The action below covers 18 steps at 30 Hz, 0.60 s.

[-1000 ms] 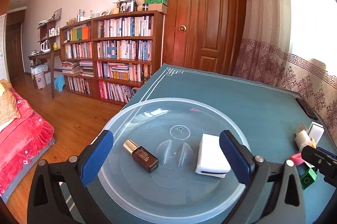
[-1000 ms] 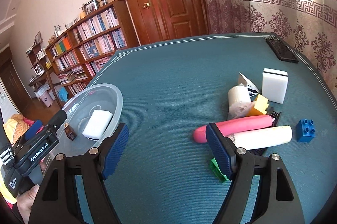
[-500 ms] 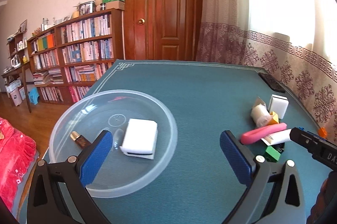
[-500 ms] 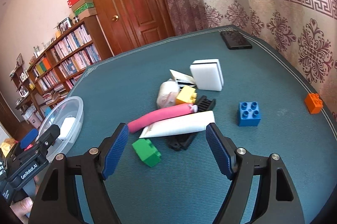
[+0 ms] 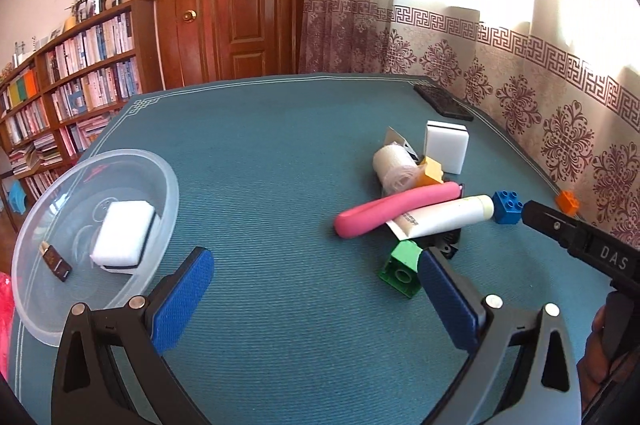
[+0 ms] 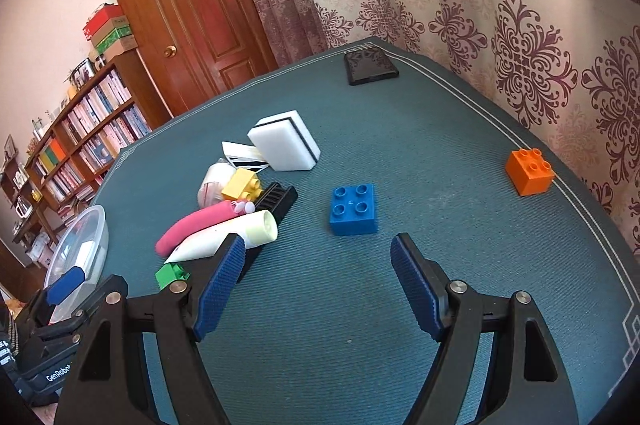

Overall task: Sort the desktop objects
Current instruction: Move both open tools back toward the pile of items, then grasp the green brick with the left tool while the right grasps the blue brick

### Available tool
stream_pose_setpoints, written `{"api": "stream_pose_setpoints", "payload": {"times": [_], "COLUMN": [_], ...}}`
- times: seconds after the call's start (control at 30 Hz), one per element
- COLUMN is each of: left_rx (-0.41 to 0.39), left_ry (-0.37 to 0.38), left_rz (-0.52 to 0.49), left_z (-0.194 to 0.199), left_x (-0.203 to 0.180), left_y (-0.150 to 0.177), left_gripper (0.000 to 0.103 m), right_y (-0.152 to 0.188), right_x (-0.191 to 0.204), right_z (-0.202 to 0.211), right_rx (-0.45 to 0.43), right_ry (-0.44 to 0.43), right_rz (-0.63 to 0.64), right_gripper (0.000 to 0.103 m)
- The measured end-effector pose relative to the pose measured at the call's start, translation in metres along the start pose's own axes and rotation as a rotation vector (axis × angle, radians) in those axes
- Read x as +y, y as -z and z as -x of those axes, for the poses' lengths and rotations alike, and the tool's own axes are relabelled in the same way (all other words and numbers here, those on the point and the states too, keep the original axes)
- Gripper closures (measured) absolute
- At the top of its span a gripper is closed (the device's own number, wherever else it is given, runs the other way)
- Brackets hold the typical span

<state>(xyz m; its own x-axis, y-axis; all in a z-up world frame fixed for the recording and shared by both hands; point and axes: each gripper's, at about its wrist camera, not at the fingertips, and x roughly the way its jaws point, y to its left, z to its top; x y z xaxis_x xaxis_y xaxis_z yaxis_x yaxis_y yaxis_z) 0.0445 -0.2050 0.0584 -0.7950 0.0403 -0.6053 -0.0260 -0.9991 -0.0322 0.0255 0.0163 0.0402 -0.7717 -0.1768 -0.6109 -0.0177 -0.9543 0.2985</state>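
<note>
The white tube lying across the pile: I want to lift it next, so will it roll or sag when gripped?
The white tube looks round at its cap end, so a sideways push would probably roll it. It tapers to a flat crimped tail, suggesting a soft body that may squash under the pads. It rests on the black comb beside the pink tube, so lifting could disturb both.

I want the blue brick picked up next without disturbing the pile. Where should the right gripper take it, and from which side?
Probably from above, with the right gripper closing on the two flat side walls of the blue brick. It sits studs up, alone on the teal tablecloth, apart from the white tube and black comb, so both walls look free. The open jaws already face it.
</note>
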Motion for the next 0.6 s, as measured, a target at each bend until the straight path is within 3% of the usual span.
{"api": "stream_pose_setpoints", "payload": {"times": [0.6], "left_rx": [0.113], "left_ry": [0.068], "left_rz": [-0.064], "left_z": [-0.041], "left_x": [-0.033], "left_y": [-0.002], "left_gripper": [0.001], "right_y": [-0.012], "right_x": [-0.014], "right_z": [-0.021], "right_rx": [0.052], "right_ry": [0.051], "right_rz": [0.018], "right_gripper": [0.024]}}
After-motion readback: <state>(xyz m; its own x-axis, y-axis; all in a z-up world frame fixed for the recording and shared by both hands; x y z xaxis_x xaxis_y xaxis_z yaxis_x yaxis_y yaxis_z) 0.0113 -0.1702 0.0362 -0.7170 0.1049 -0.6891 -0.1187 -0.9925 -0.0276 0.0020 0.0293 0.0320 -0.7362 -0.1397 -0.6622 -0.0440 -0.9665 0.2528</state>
